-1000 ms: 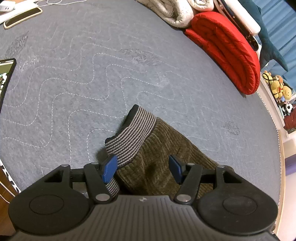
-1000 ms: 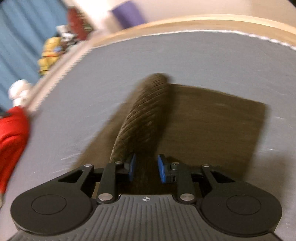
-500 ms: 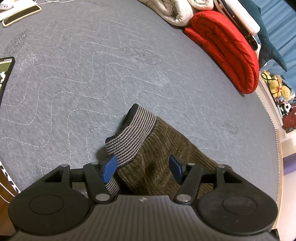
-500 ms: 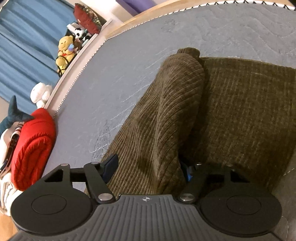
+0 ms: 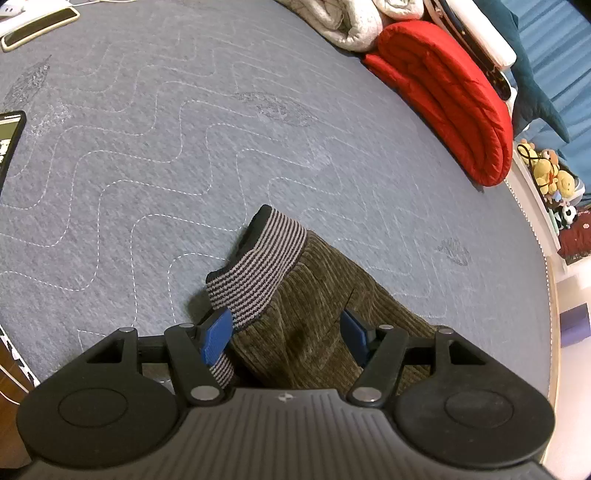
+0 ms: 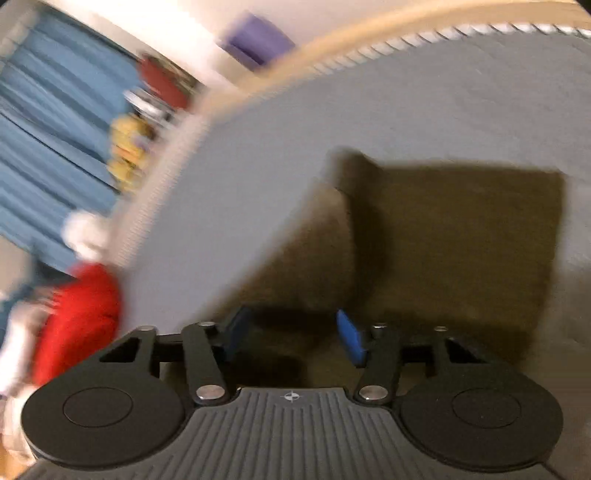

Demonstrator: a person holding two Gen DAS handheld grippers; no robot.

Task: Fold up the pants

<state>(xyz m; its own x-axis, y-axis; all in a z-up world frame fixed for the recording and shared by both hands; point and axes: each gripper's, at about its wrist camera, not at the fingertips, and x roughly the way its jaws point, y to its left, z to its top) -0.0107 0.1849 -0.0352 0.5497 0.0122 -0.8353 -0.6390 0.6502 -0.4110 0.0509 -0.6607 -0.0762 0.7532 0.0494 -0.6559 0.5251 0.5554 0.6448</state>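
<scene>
2 hand-held grippers over 1 pants.

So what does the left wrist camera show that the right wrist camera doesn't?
Only the left wrist view shows the pants' striped waistband, the phone and the white blanket. Only the right wrist view, blurred, shows the pants' flat folded end. Both show the olive pants, the grey quilt and the red bedding.

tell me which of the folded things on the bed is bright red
The red quilted roll at the bed's far right edge. The pale grey-white bundle beside it is light coloured, and the olive corduroy pants with a striped waistband lie between the left gripper's fingers.
</scene>
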